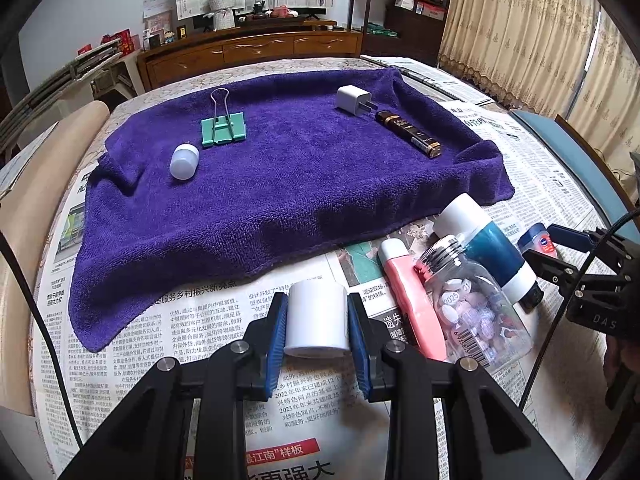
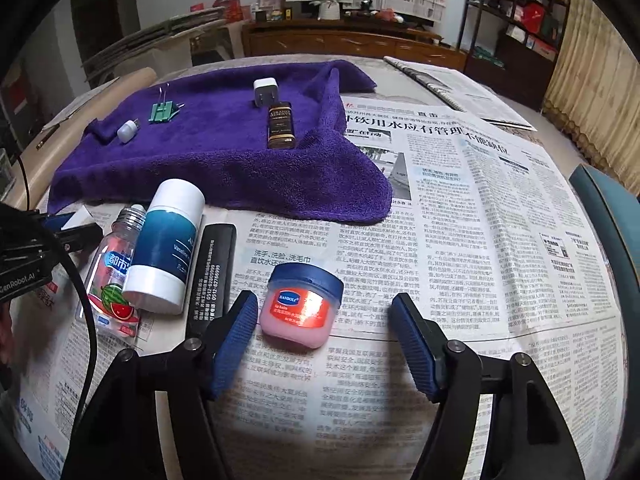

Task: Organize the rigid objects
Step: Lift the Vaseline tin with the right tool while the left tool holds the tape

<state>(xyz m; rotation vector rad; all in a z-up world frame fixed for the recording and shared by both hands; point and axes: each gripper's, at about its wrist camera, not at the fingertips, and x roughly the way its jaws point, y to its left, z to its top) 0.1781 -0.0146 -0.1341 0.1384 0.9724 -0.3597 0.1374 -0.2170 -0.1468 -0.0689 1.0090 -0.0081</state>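
Purple towel (image 1: 280, 168) covers the far part of my table (image 2: 520, 208), which is spread with newspaper, and four things lie on it: one green binder clip (image 1: 223, 130), one small white bulb-shaped light (image 1: 184, 161), one white charger plug (image 1: 352, 99) and one dark brown tube (image 1: 408, 133). My left tongs (image 1: 318, 316) are clenched on a single white cylinder (image 1: 317, 318), just off the towel's near edge. Beside it sit one pink tube (image 1: 412, 300), one clear bottle (image 1: 476, 304) with a metal cap, and one teal and white bottle (image 1: 488, 248) lying on its side. My right tongs (image 2: 324, 332) are spread wide, with one small pink jar (image 2: 301, 304) with a blue lid between the fingers, touching neither. Only the right view shows a black tube (image 2: 212, 276) next to the teal bottle and the watermelon label on the clear bottle. Only the left view shows the pink tube fully.
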